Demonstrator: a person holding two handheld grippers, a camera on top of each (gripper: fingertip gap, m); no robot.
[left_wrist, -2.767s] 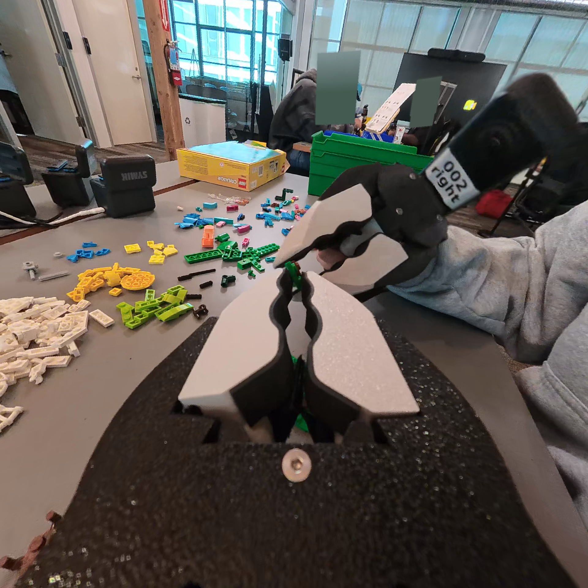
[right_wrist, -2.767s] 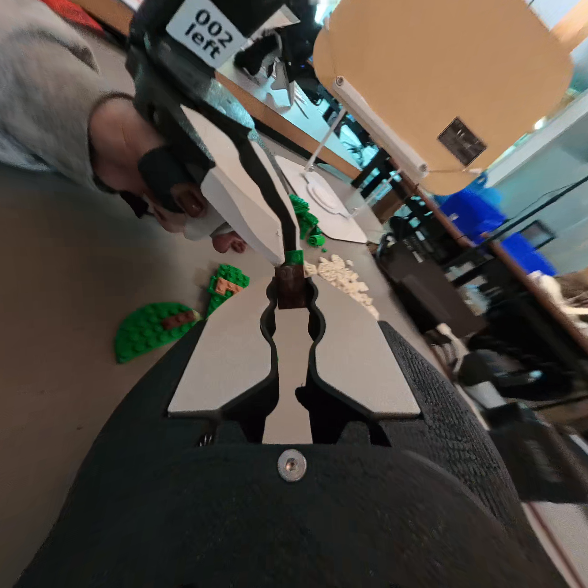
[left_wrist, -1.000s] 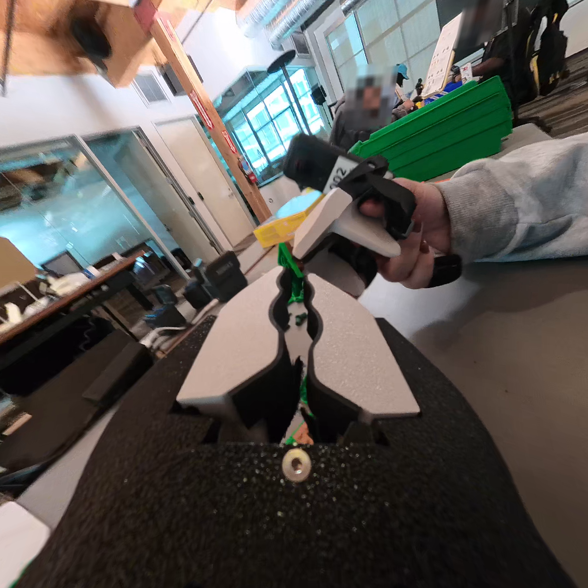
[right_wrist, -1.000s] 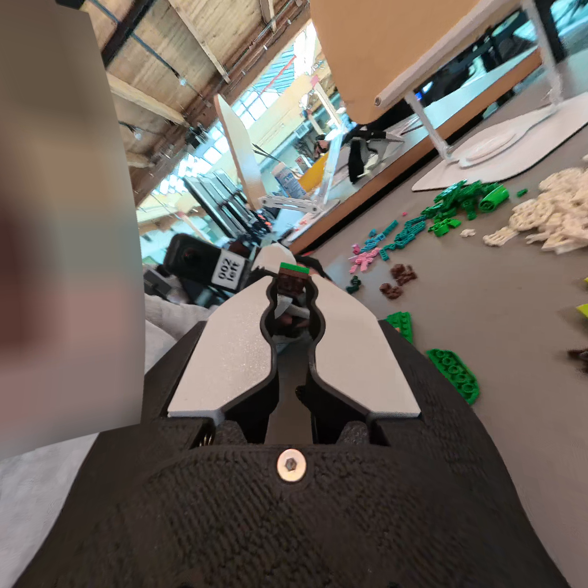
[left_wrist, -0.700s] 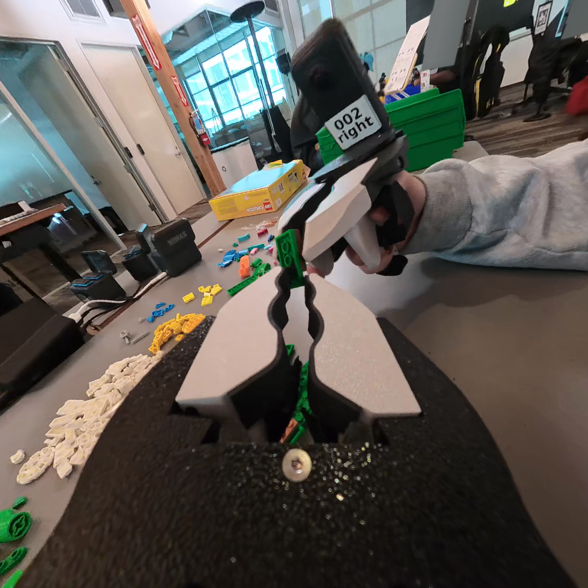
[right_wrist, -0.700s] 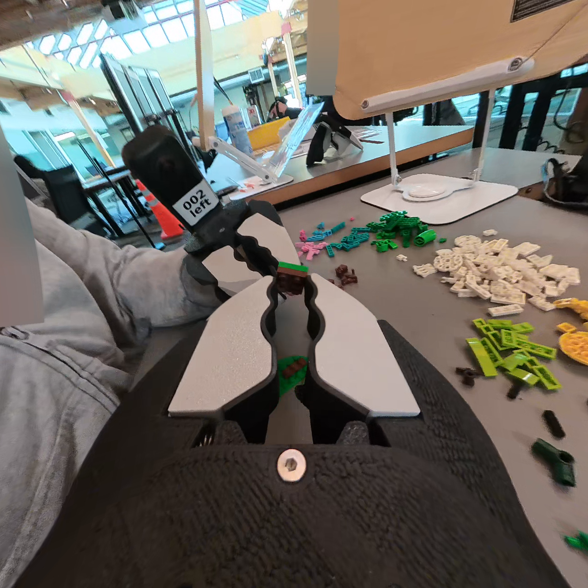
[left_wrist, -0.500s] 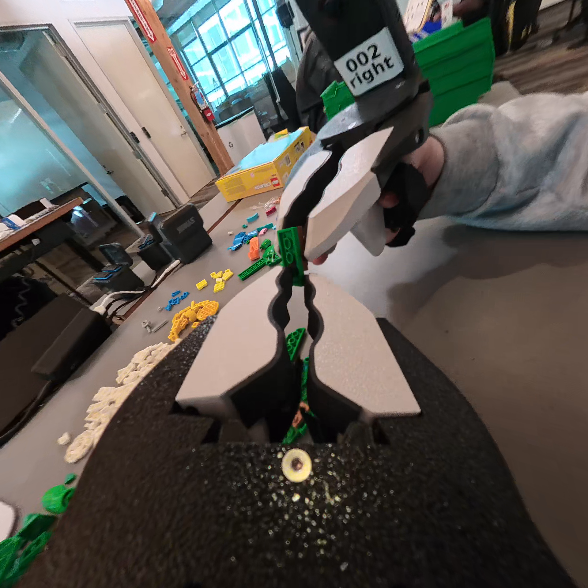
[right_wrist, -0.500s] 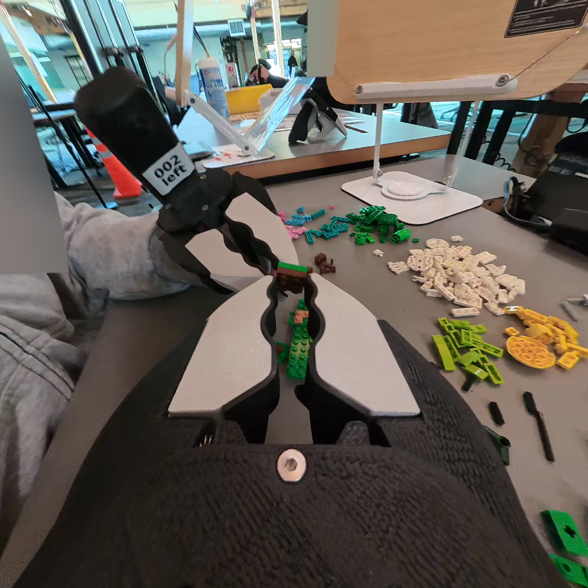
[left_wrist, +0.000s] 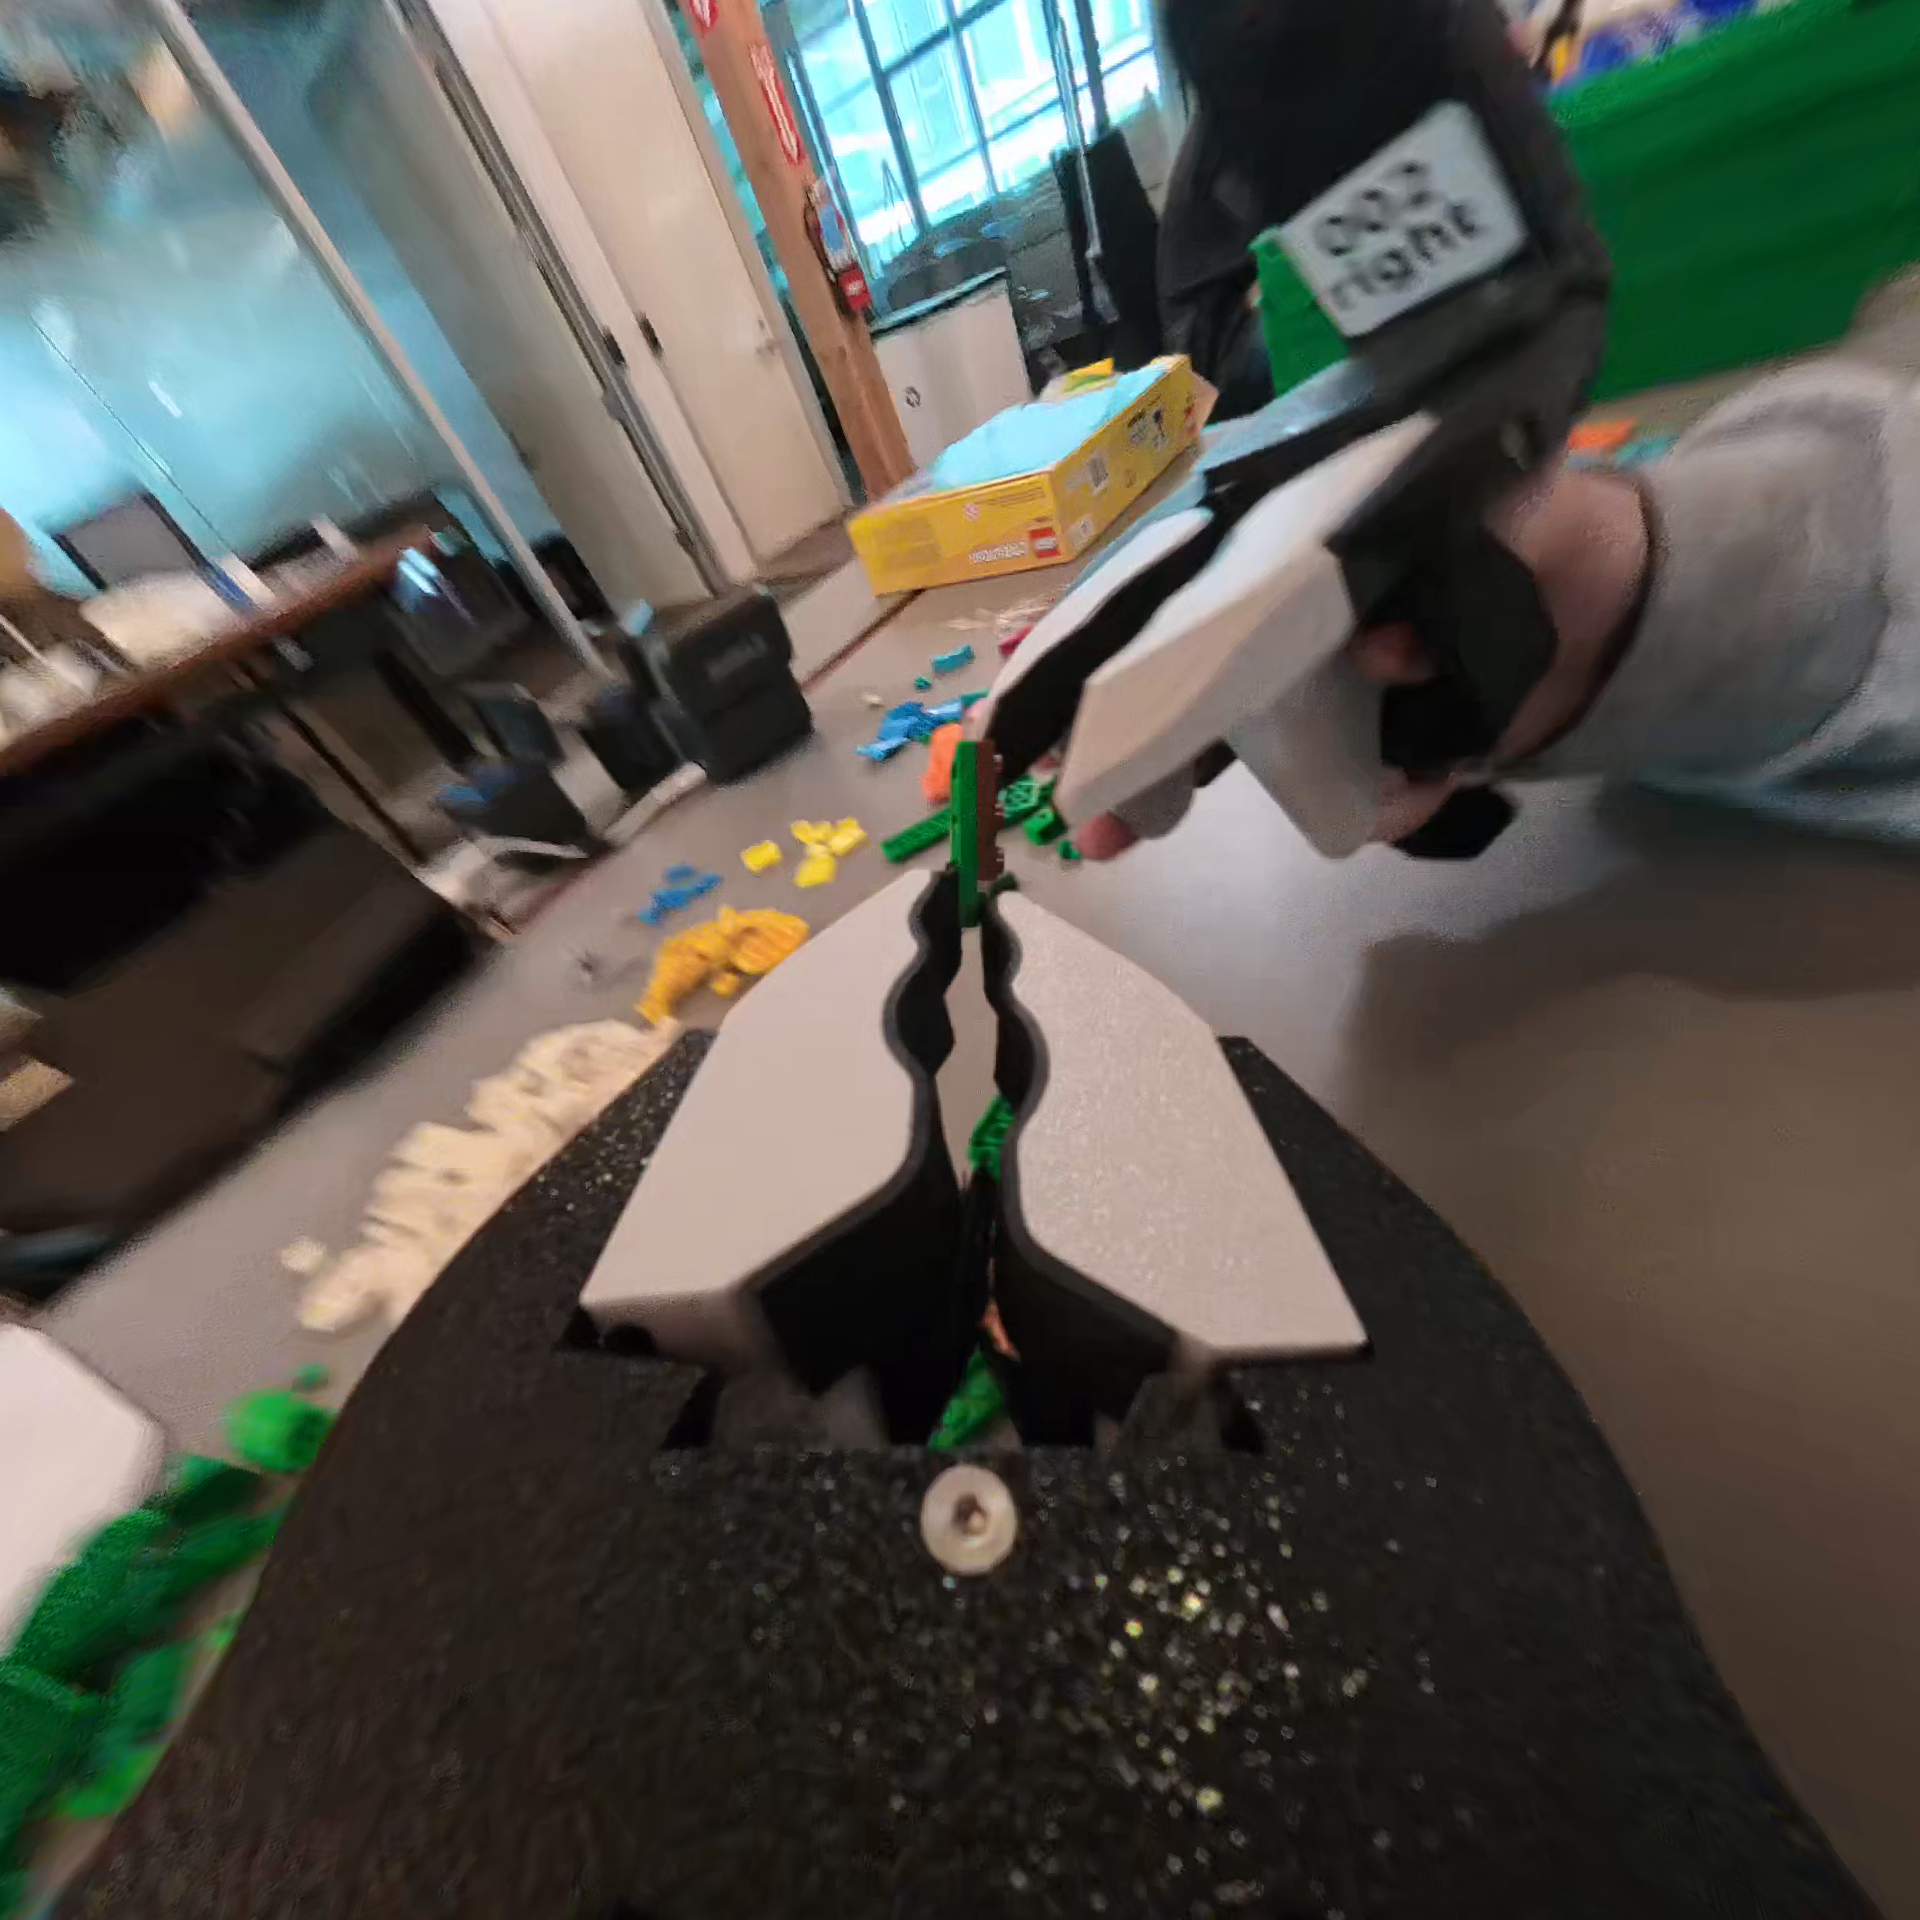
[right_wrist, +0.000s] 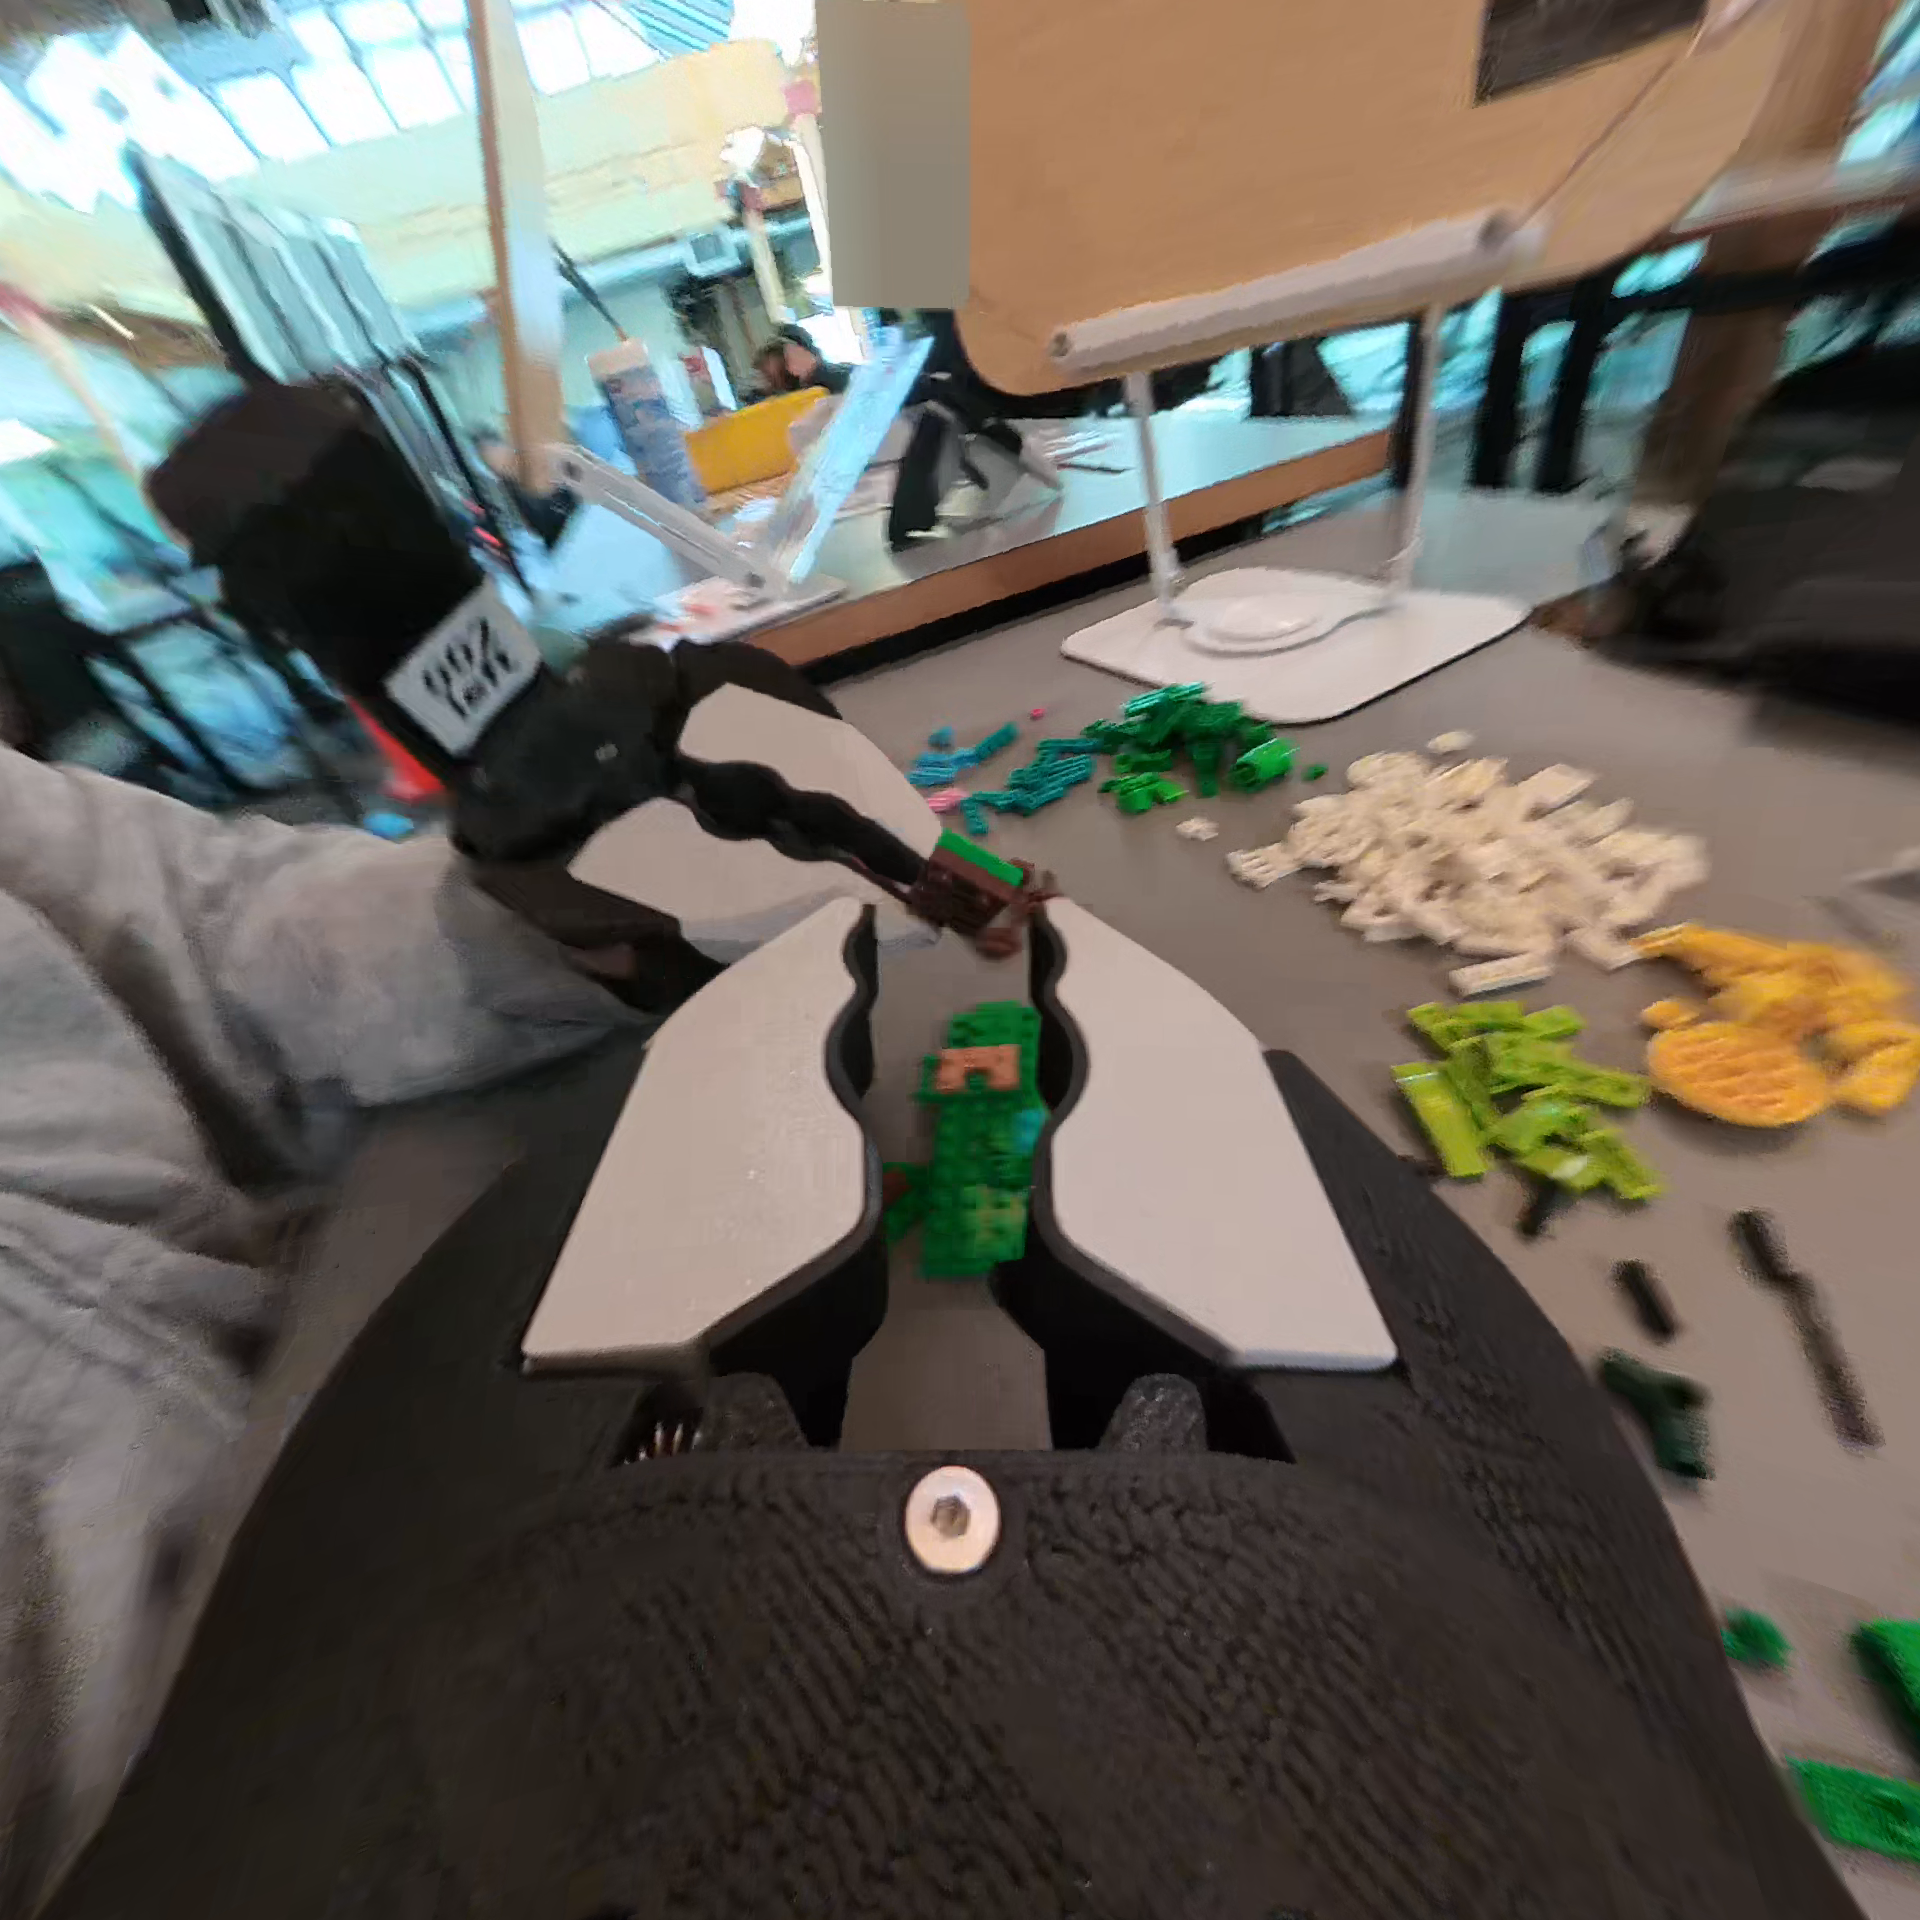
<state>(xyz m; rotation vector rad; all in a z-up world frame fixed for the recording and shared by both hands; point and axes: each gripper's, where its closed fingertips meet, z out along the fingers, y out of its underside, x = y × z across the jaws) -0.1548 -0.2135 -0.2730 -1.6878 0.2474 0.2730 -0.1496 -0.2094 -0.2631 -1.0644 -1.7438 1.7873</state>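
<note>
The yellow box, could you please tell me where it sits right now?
In the left wrist view, the yellow box lies on the far side of the grey table, beyond the blue bricks, left of the right hand-held gripper.

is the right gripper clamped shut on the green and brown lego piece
No: the right gripper's fingers stand apart, and the green and brown lego piece is pinched by the left gripper.

grey-sleeved arms, black textured tongs (left_wrist: 971, 904) with pale grey fingers, silver screw.

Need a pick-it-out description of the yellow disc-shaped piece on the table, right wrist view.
Start at the white brick heap on the grey table; just right of it and nearer the camera lies a yellow pile. The yellow disc sits at that pile's near-left edge: the only round, grid-textured piece, beside lime green plates.
</note>
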